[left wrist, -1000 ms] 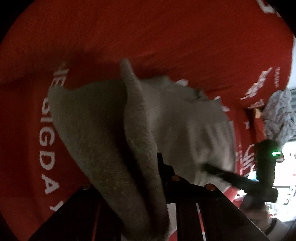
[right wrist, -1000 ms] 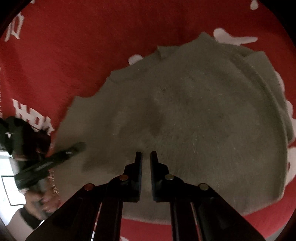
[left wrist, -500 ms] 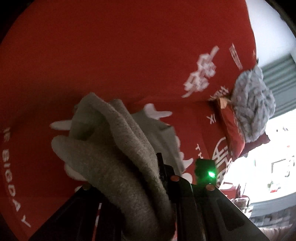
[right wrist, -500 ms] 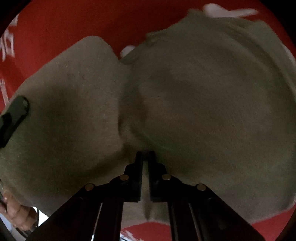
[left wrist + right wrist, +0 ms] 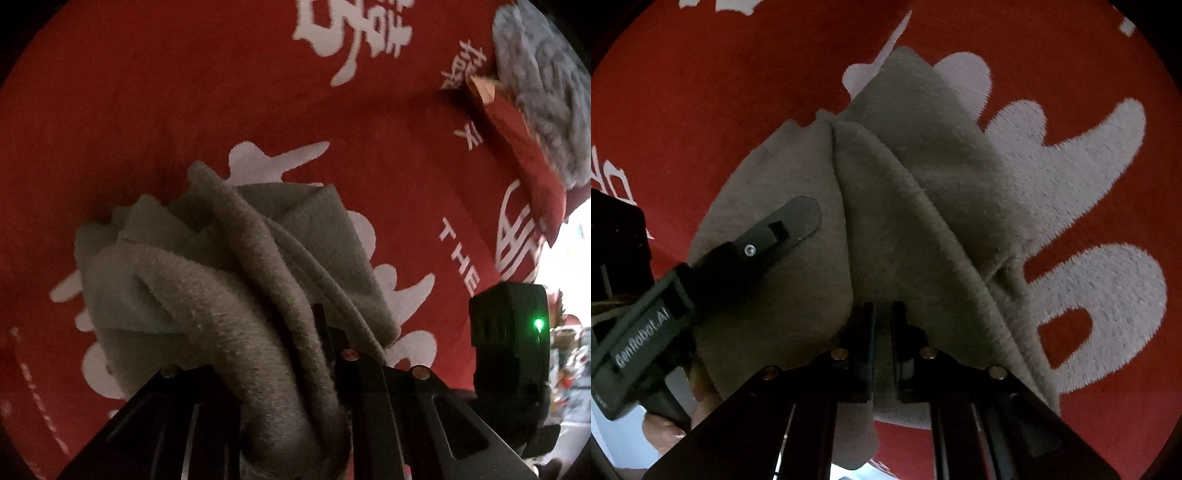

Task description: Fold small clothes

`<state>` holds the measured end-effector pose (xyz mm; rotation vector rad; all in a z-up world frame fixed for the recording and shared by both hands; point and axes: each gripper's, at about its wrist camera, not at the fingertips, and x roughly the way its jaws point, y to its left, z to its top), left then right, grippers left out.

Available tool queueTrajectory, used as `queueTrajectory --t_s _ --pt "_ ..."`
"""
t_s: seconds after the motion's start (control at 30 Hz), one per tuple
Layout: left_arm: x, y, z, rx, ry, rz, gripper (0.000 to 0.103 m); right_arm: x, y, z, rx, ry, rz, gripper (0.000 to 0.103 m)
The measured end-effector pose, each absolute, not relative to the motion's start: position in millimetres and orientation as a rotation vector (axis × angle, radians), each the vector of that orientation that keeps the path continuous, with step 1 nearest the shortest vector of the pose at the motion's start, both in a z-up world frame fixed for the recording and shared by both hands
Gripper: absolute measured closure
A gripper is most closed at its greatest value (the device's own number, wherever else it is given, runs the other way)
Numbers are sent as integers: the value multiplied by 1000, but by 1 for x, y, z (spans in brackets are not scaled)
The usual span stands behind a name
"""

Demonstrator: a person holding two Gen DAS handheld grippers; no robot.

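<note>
Left wrist cam: looks steeply down along its fingers, v. close over the bunched grey fleece garment point(image 5: 236, 280) on the red cloth w/ white printed lettering point(image 5: 166, 103). Right wrist cam: shallower slant, equally close. Both views share the garment point(image 5: 894, 206) & cloth point(image 5: 701, 74); the left gripper's black finger point(image 5: 783, 229) shows in right view.

Grey fleecy garment point(image 5: 236, 280) on a red cloth point(image 5: 147, 110) printed with white lettering; black hand-held gripper point(image 5: 882, 332)

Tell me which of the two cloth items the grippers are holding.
The plain grey-green cloth, bunched between the left gripper, not the mottled grey bundle lying untouched at the red cover's far edge.
</note>
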<state>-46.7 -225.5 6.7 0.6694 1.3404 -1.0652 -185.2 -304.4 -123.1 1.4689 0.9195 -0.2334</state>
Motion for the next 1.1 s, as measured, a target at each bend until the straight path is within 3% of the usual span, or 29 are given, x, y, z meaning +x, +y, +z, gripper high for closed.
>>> queueTrajectory --t_s 0.13,0.17,0.2,0.23,0.27,0.4,0.67,0.73,0.8,0.97,1.1 --pt "-51 -232 16 720 1291 -1053 86 -186 -311 -129 1505 905 -223 94" --pt "-51 -232 18 723 1281 -1050 79 -186 -313 -128 1500 907 -225 94" --pt "-52 -232 23 721 1267 -1052 71 -185 -314 -127 1494 911 -224 94" --pt "-54 -233 30 703 1248 -1074 47 -183 -316 -127 1486 918 -221 94" --pt "-55 -235 37 698 1217 -1082 30 -182 -318 -128 1482 923 -219 94" --pt "-66 -242 67 714 1077 -1130 30 -173 -325 -132 1483 942 -216 94" --pt "-1 -190 61 553 1161 -961 30 -190 -353 -137 1667 728 -249 93" --pt "18 -168 47 542 1210 -886 30 -201 -361 -137 1725 659 -251 85" --pt "36 -144 30 515 1277 -808 30 -209 -367 -144 1806 578 -250 61" --pt "45 -109 -2 489 1362 -708 30 -236 -377 -150 1969 401 -219 49" --pt "36 -101 -8 466 1358 -726 29 -221 -382 -136 1870 515 -189 48"
